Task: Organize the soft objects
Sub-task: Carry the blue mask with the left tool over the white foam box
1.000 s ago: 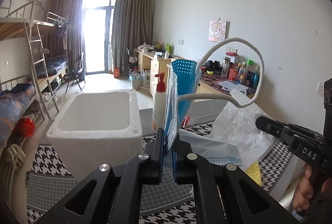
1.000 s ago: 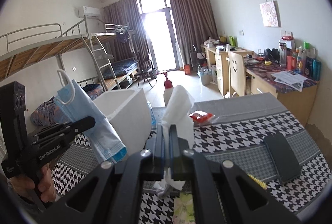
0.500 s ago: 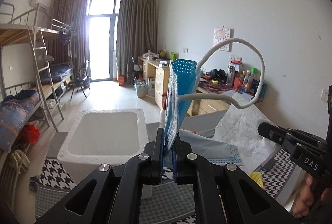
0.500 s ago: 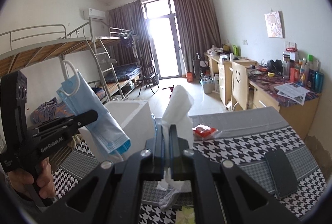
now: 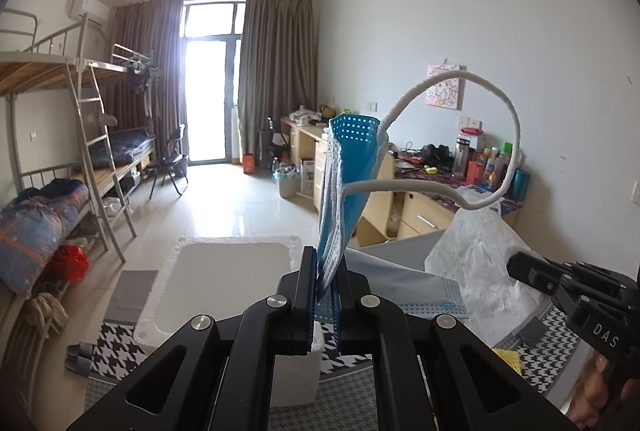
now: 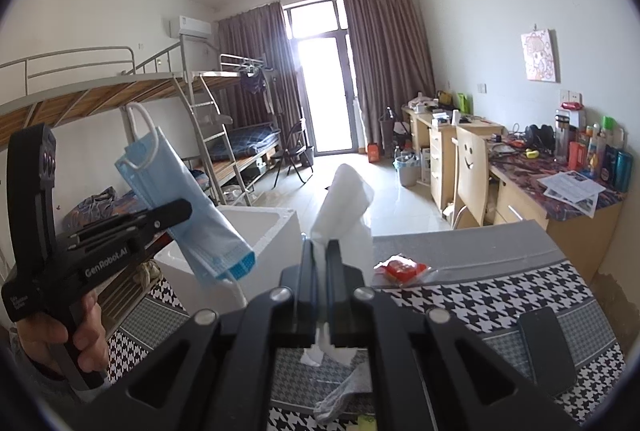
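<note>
Left gripper (image 5: 323, 295) clamps a blue face mask (image 5: 348, 187) (ear loop free) above the white foam box (image 5: 224, 271); right gripper (image 6: 319, 287) pinches a white tissue (image 6: 344, 211), both apparently lifted for sorting.

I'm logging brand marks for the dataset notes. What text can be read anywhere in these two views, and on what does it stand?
"DAS": white letters on the right gripper, seen in the left wrist view.
"GenRobot.AI": white letters on the left gripper, seen in the right wrist view.
Small white print low on that gripper's handle: too small to read.
Printed sheets and bottle labels on the desk: too small to read.
</note>
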Motion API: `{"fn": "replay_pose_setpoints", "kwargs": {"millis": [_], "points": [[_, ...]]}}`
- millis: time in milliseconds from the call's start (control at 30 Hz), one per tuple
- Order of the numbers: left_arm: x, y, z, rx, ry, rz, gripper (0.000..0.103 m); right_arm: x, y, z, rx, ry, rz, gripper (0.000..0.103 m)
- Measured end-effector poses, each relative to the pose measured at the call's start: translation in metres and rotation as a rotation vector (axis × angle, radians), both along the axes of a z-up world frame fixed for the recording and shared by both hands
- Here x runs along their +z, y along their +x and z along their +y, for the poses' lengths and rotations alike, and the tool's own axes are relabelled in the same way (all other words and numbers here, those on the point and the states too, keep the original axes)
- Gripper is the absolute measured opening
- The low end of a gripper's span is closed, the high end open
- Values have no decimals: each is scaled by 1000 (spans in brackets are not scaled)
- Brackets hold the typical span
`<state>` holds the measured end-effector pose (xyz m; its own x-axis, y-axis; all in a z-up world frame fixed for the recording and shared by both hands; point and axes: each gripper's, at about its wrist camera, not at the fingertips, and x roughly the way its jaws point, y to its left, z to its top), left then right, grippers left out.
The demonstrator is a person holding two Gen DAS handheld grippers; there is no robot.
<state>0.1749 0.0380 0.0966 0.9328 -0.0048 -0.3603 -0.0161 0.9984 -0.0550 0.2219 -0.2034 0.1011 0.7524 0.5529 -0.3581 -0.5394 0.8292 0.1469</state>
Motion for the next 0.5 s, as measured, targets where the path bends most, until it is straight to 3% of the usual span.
{"fn": "replay_pose_setpoints", "kwargs": {"millis": [500], "points": [[3,11,26,136,15,13,7,10,13,33,87,-18,-14,6]]}}
